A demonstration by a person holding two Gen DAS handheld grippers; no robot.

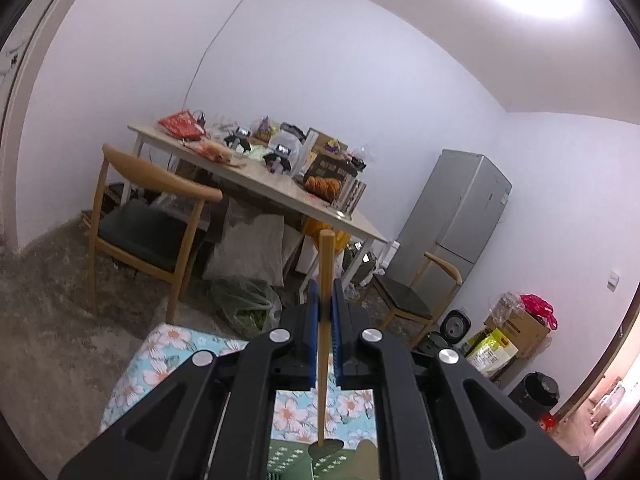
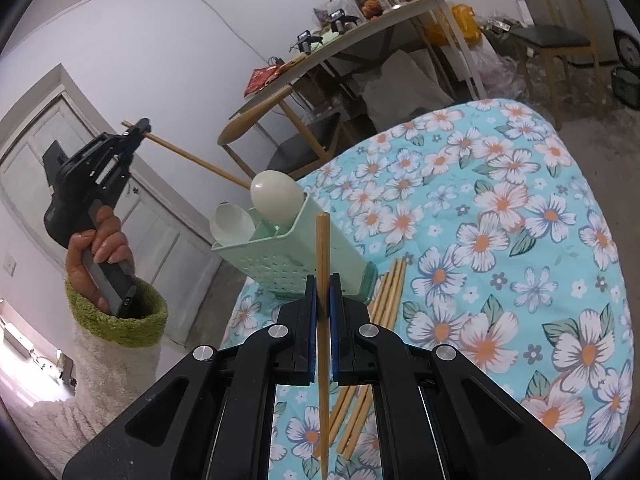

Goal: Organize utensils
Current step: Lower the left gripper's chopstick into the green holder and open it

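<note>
Green cuff and hand: at the far left of the right wrist view, a hand [image 2: 100,256] in a fuzzy green-edged sleeve [image 2: 120,320] grips the handle of the left gripper [image 2: 138,127], raised off the bed.
Left gripper fingers: clamped together on a wooden chopstick [image 2: 192,156], which slants down toward the holder; its far tip is hidden behind the pale spoon.
Left wrist view: the same chopstick [image 1: 325,320] stands pinched between the blue pads [image 1: 314,312], its top end poking above them and its lower end reaching down toward the caddy below.
Utensil holder: a mint-green perforated caddy [image 2: 280,268] stands on the floral bedspread [image 2: 500,220], just ahead of the right gripper.
Holder contents: a cream spoon [image 2: 276,198] and a white spoon [image 2: 232,224] stand bowl-up in its compartments.
Right gripper: the right gripper [image 2: 323,292] has its fingers closed tight on a second chopstick [image 2: 322,340], held nearly upright.
Loose chopsticks: a bundle of chopsticks [image 2: 388,292] lies on the bedspread just right of the holder, running under the right gripper.
Background: a cluttered table [image 2: 360,28] and a wooden chair [image 2: 560,36] stand beyond the bed.
</note>
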